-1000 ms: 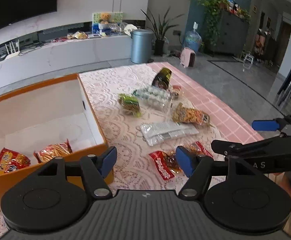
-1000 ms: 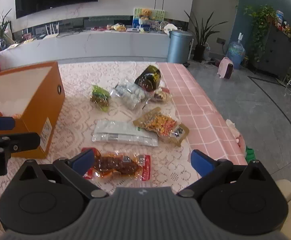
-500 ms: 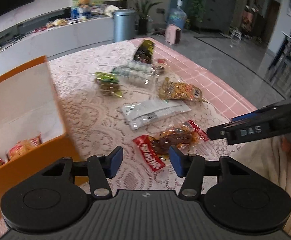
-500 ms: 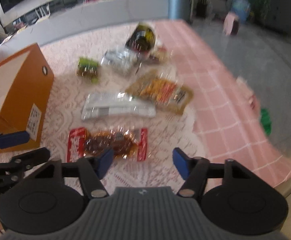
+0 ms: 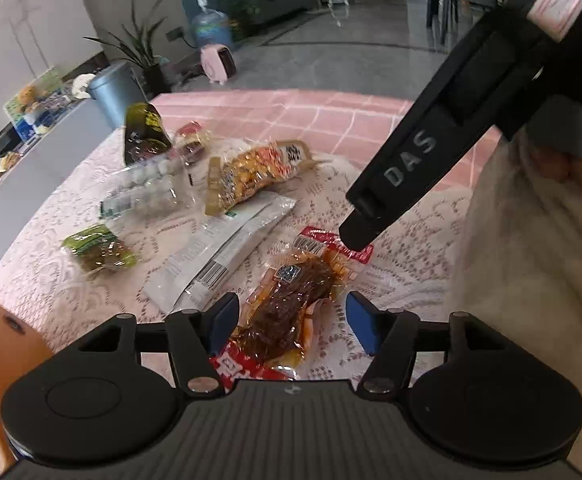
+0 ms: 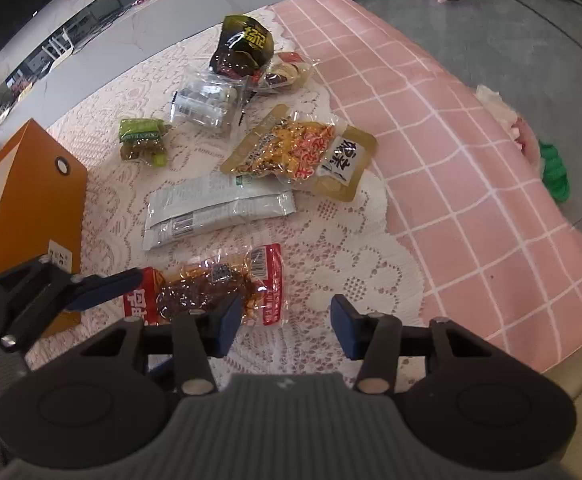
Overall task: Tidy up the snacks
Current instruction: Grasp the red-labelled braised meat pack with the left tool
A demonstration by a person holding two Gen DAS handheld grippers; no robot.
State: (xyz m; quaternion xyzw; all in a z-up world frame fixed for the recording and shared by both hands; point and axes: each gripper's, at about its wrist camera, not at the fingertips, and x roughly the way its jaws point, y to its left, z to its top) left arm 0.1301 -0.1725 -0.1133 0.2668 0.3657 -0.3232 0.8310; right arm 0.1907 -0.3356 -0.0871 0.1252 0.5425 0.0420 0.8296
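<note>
Lace-covered bench [image 6: 355, 280], snacks scattered. L gripper [image 5: 289, 322]: jaws opening, astride red-ended meat snack pack [image 5: 291, 300], pads not touching; pack's long axis runs away from it. R gripper [image 6: 281, 322]: closing, empty, pack just left.

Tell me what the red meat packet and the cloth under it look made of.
Red meat packet: likely thin clear plastic film, glossy; it glints, and the brown contents show through. Cloth: seemingly white lace fabric, matte, with an openwork floral pattern showing pink through the holes.
</note>
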